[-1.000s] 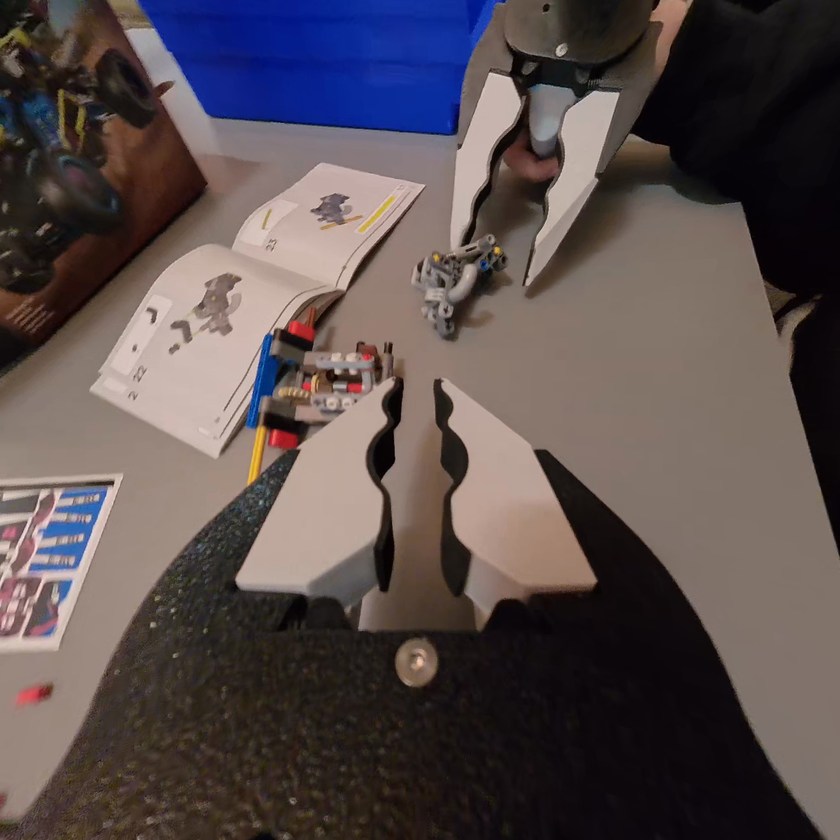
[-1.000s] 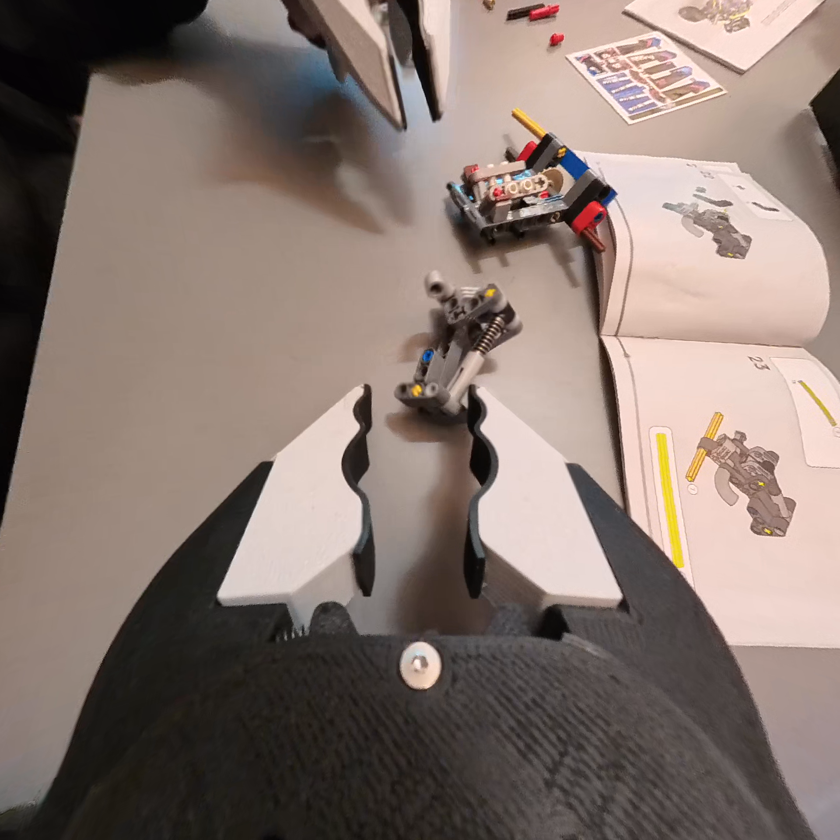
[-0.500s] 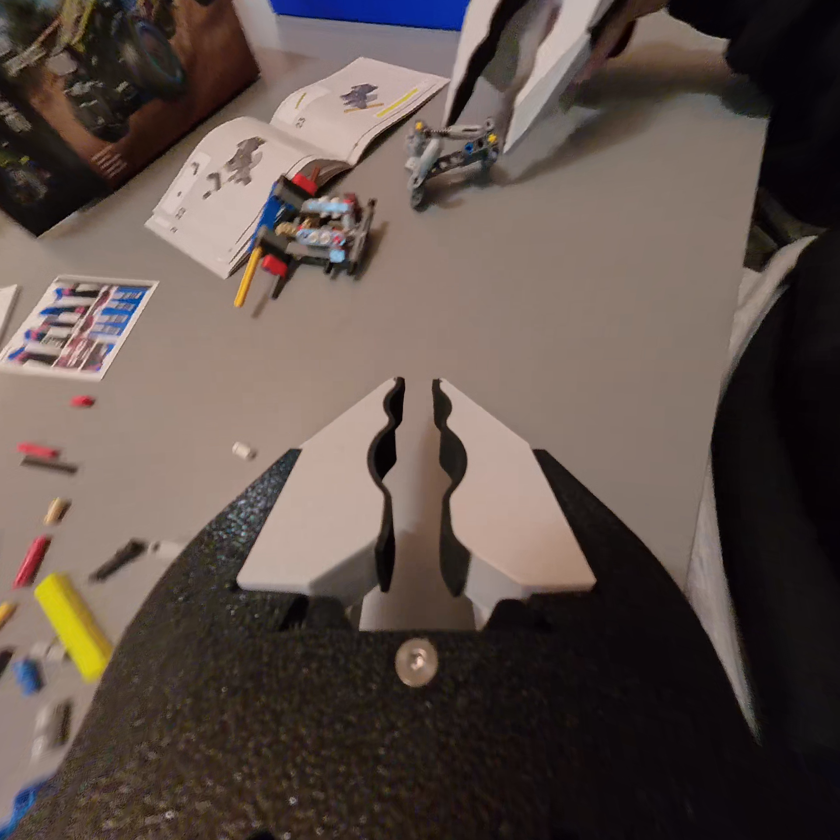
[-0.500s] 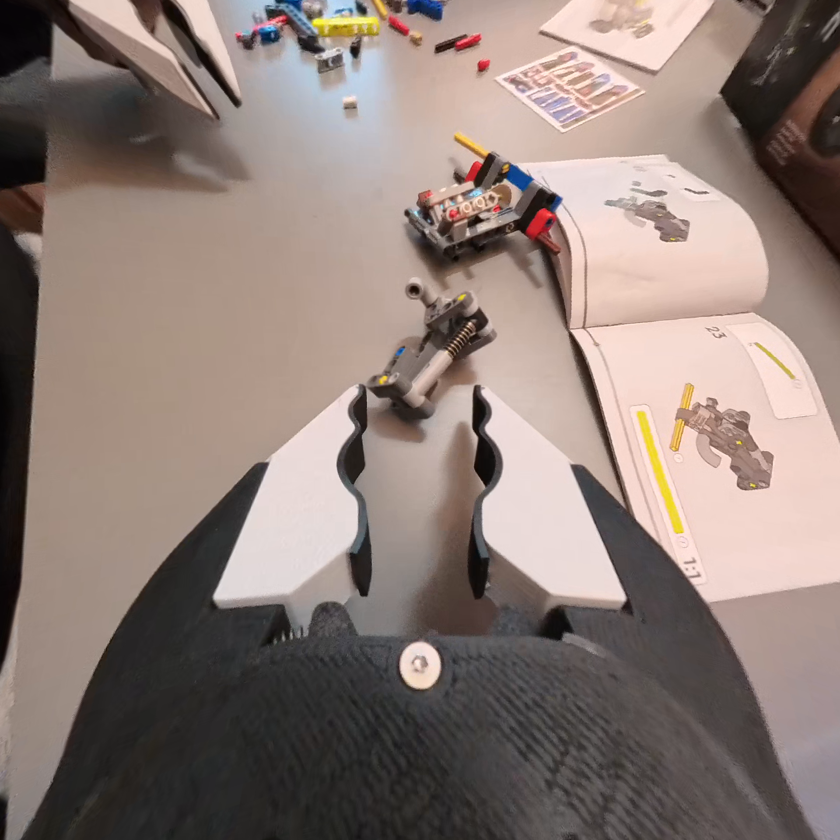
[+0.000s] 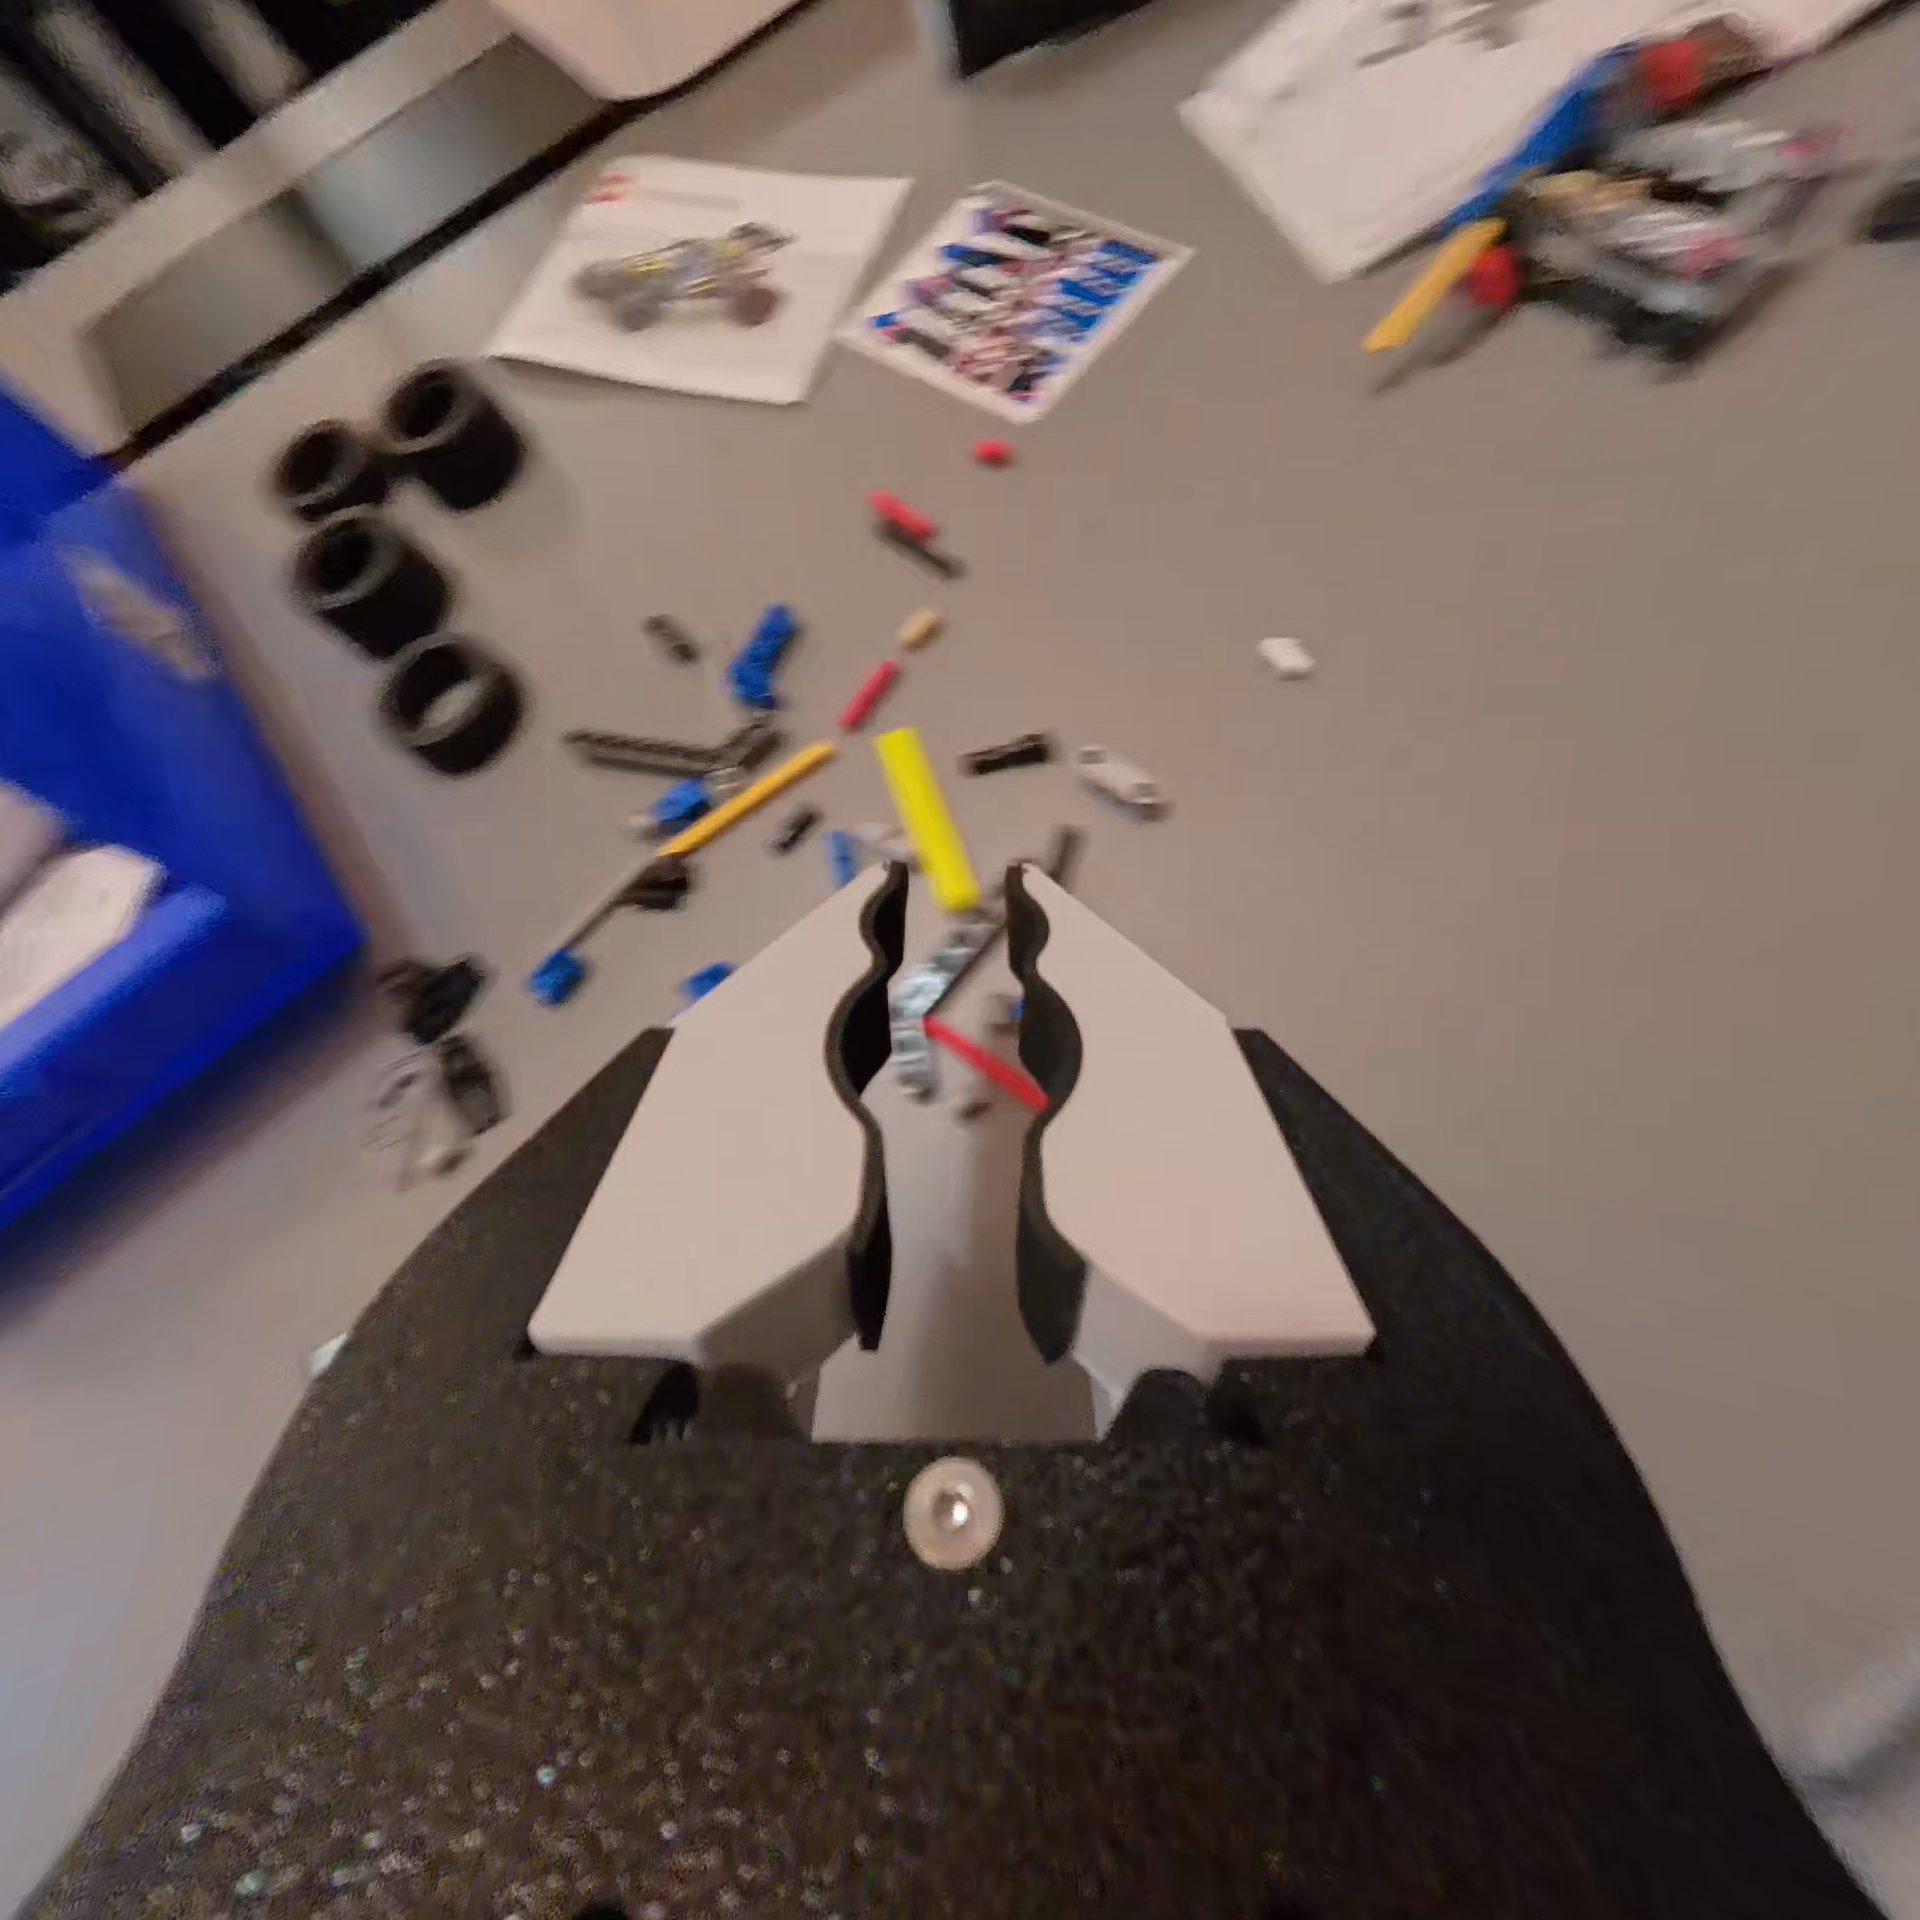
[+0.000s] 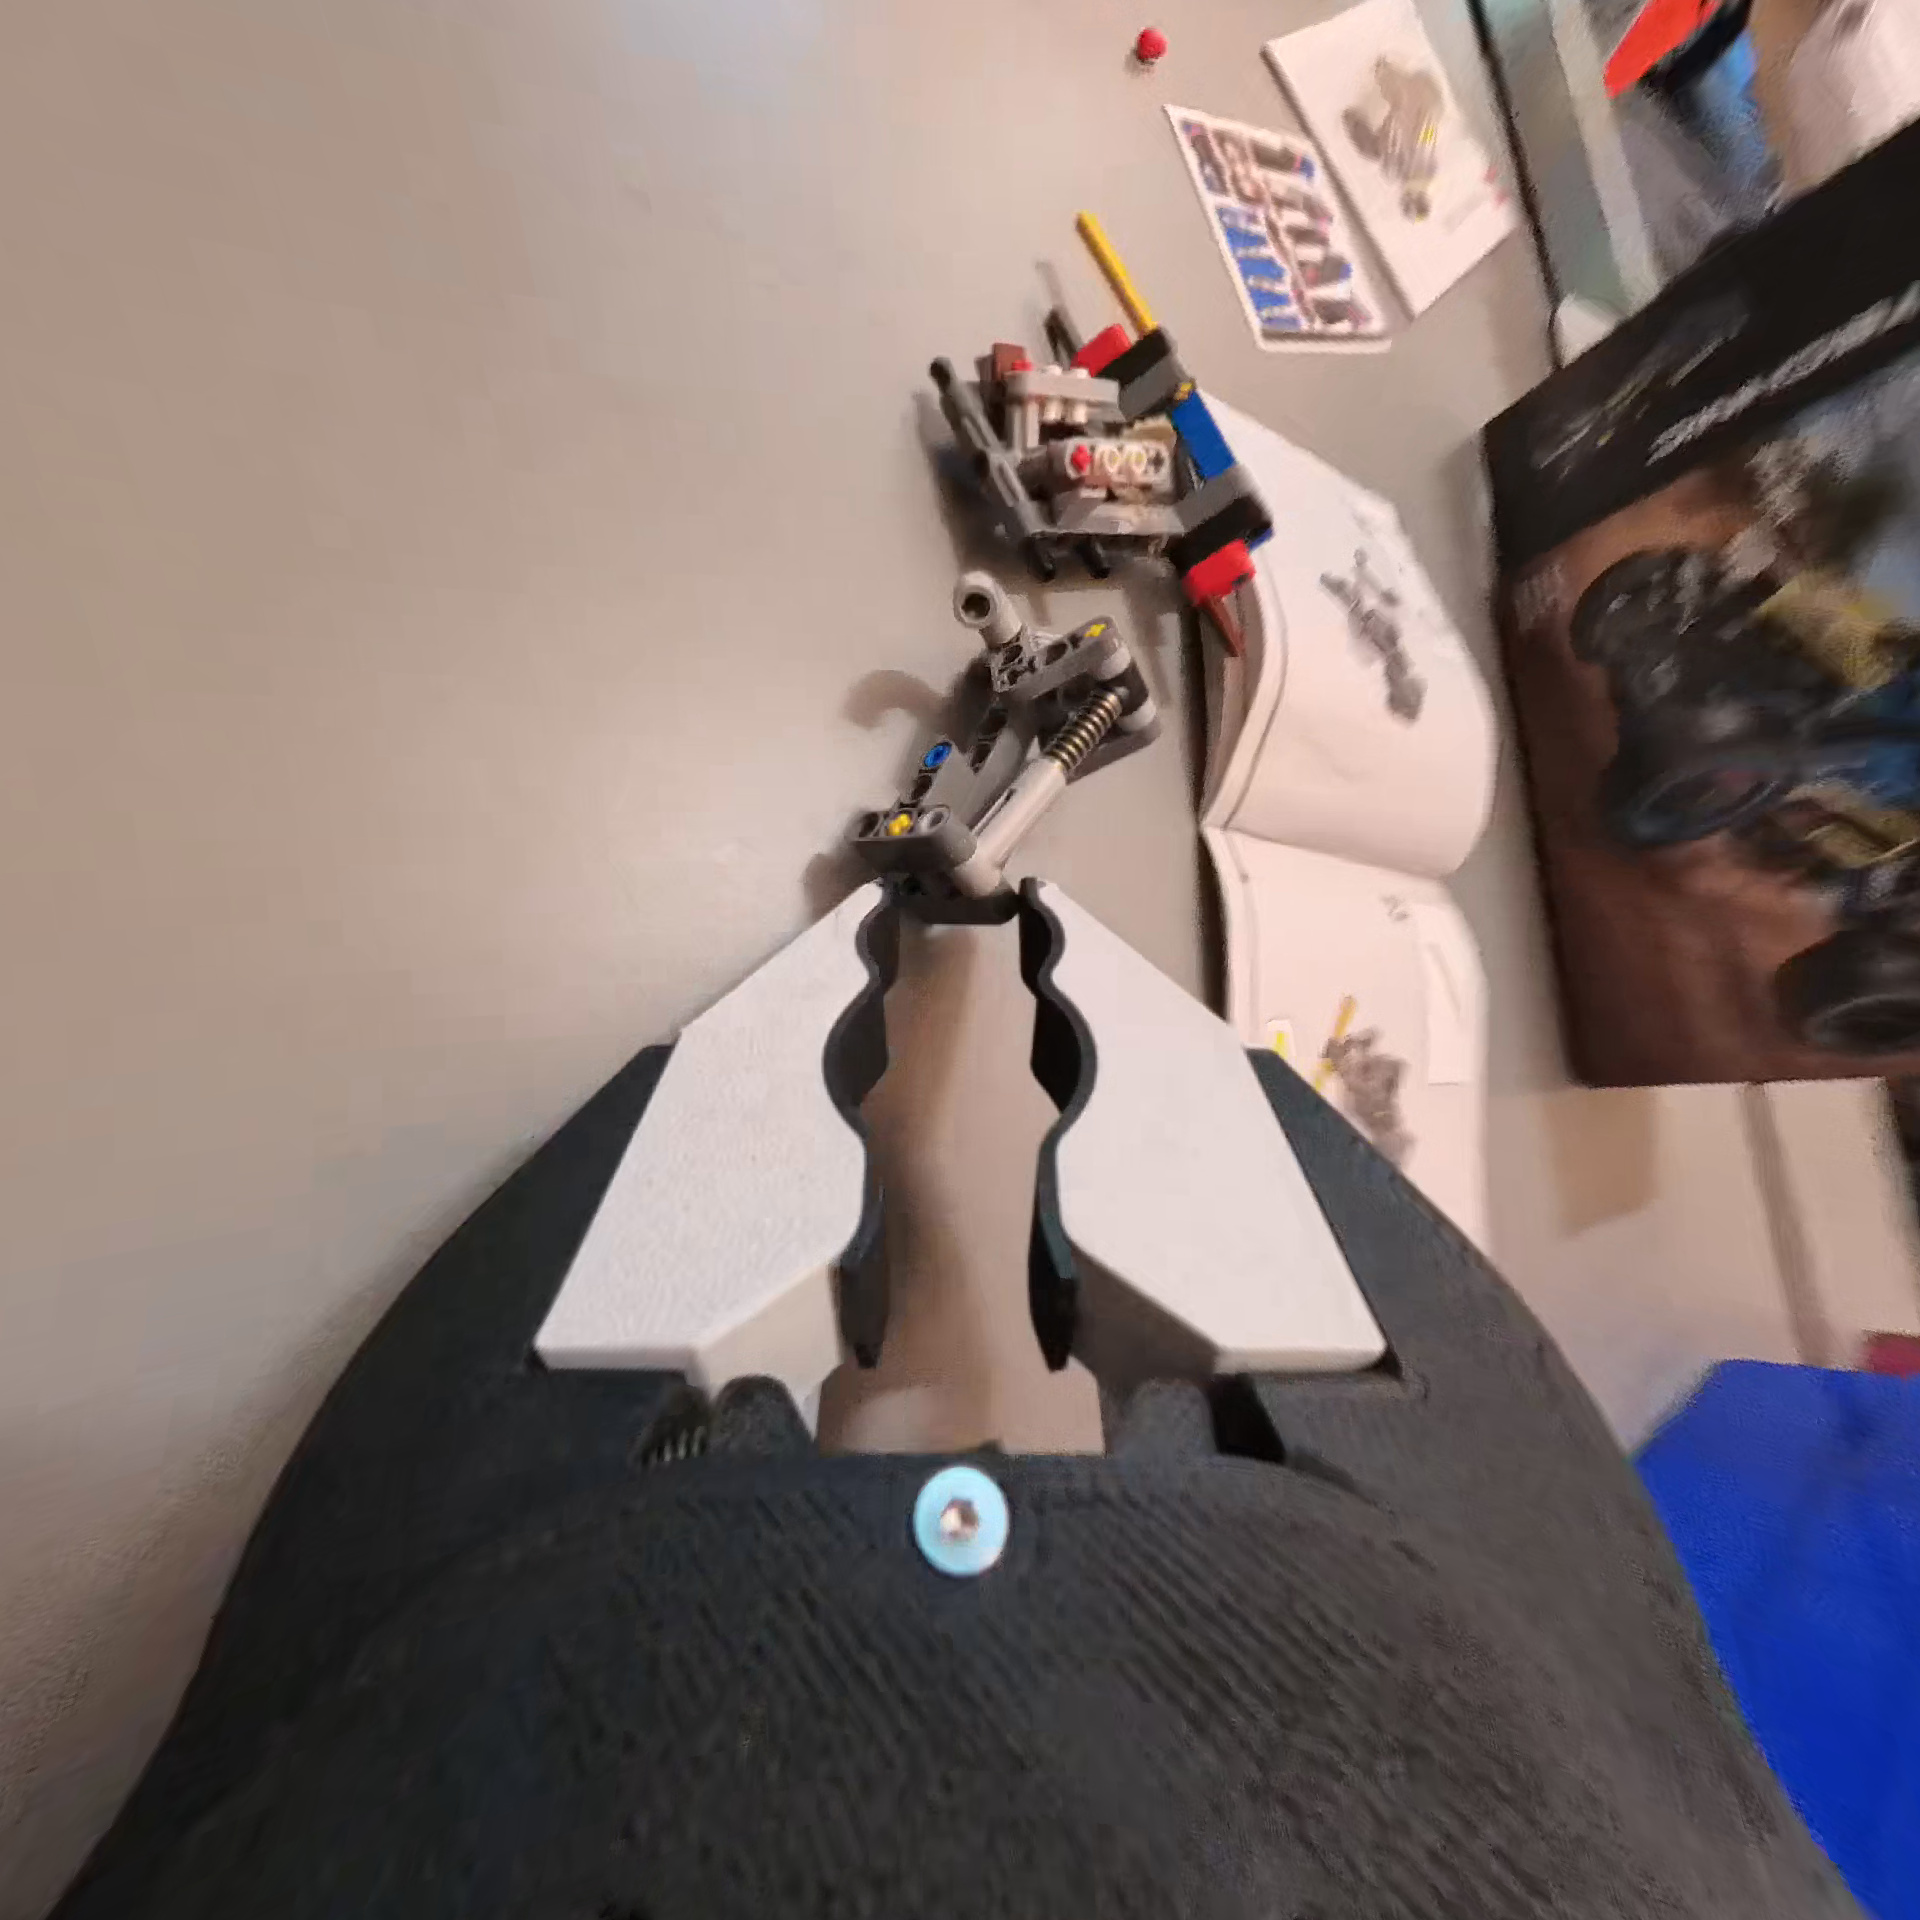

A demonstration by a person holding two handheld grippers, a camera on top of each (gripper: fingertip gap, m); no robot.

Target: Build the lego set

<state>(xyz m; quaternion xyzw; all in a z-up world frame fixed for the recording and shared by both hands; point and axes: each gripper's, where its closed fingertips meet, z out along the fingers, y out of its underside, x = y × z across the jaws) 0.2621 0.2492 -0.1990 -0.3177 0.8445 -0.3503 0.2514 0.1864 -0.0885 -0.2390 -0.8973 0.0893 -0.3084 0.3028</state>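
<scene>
Since a second ago the left gripper (image 5: 956,883) has swung away from the half-built chassis (image 5: 1662,239) and now hangs over the scatter of loose pieces (image 5: 790,748), while the right gripper (image 6: 954,896) has narrowed onto the near end of the suspension assembly (image 6: 1003,753).

The left gripper's pale, wavy-edged fingers (image 5: 727,1122) stand a little apart with nothing between them; under the gap lie a smooth yellow beam (image 5: 925,821), a thin red axle (image 5: 987,1062) and a small grey piece too blurred to name. A long yellow axle (image 5: 748,798) and four black rubber tyres (image 5: 416,561) lie further left, beside a blue plastic bin (image 5: 145,831).

In the right wrist view the jaws pinch the dark grey end of the suspension assembly, a grey beam frame carrying a coiled metal spring on a light grey rod; it appears to rest on the matt grey worktop (image 6: 468,520). Just beyond it sits the chassis, blocky grey with blue and red bricks, touching the open instruction booklet (image 6: 1351,727). A glossy sticker sheet (image 6: 1273,223) and the dark cardboard box (image 6: 1714,623) lie further right.
</scene>
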